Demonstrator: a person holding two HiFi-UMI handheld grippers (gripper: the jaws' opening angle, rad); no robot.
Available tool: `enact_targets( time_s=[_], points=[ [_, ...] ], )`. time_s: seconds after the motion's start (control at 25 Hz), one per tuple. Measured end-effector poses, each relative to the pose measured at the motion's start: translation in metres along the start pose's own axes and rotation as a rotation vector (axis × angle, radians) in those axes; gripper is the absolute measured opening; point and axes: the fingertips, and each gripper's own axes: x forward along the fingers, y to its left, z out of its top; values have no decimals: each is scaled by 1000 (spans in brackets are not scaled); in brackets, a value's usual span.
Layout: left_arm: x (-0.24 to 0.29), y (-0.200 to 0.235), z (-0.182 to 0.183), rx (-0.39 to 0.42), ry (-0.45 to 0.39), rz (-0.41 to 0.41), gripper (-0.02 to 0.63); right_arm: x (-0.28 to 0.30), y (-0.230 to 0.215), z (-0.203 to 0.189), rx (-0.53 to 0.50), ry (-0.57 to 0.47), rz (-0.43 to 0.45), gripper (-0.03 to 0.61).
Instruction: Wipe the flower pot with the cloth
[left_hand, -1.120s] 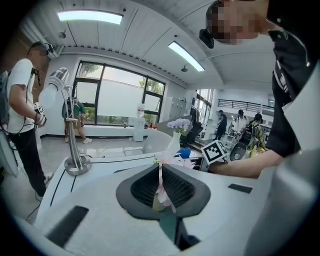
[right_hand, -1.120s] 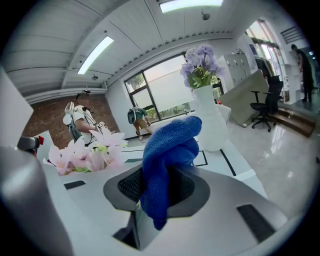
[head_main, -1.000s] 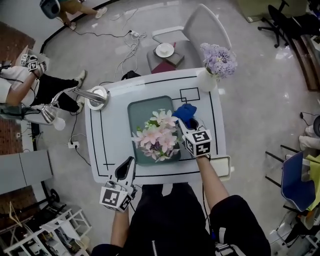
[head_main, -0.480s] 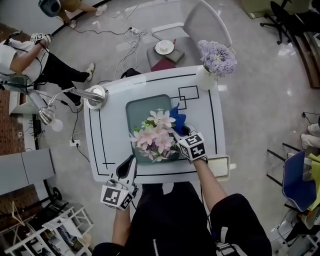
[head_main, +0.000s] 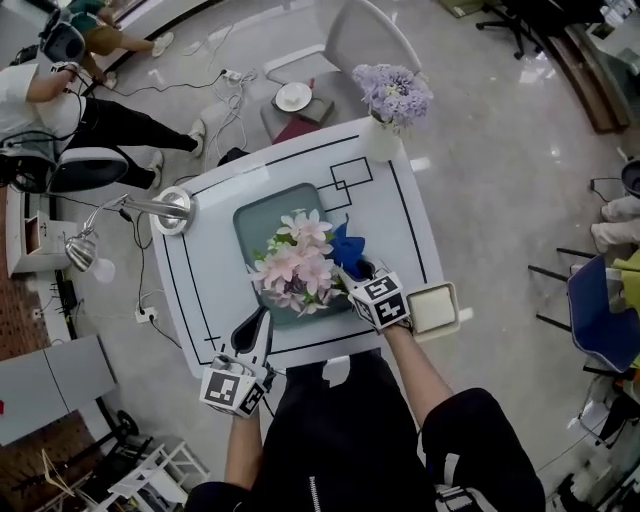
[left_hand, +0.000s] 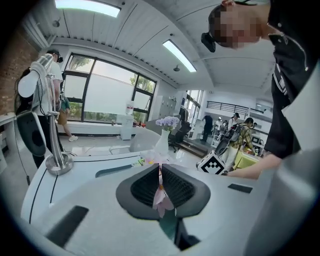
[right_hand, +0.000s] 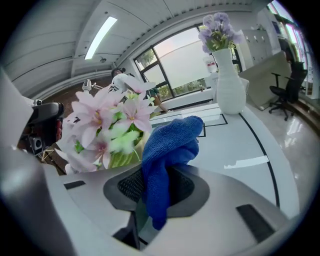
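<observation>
Pink flowers (head_main: 293, 265) fill the flower pot, which stands on a teal tray (head_main: 250, 222); the blooms hide the pot from above. My right gripper (head_main: 356, 273) is shut on a blue cloth (head_main: 347, 247), which hangs against the right side of the flowers. In the right gripper view the cloth (right_hand: 167, 145) drapes over the shut gripper (right_hand: 155, 182), with the flowers (right_hand: 105, 125) just left of it. My left gripper (head_main: 257, 322) is at the flowers' near left. In its own view the gripper (left_hand: 160, 182) is shut, with a pink petal (left_hand: 161, 197) pinched in the seam.
A white vase of purple flowers (head_main: 385, 110) stands at the table's far right corner. A desk lamp (head_main: 165, 208) stands at the far left. A small cream box (head_main: 432, 308) sits at the near right edge. A chair (head_main: 365, 40) is behind the table.
My right gripper has drawn the blue cloth in against the right side of the flowers and nearer to me. The left gripper now reaches the flowers' near left edge.
</observation>
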Motion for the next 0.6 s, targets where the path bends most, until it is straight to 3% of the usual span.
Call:
enact_targets(
  time_s=[0.32, 0.6],
  points=[
    [-21, 15, -5, 6, -32, -136, 23, -18, 32, -40, 58, 5, -128, 97],
    [-59, 47, -12, -8, -65, -167, 23, -4, 88, -65, 46, 48, -158, 97]
  ],
)
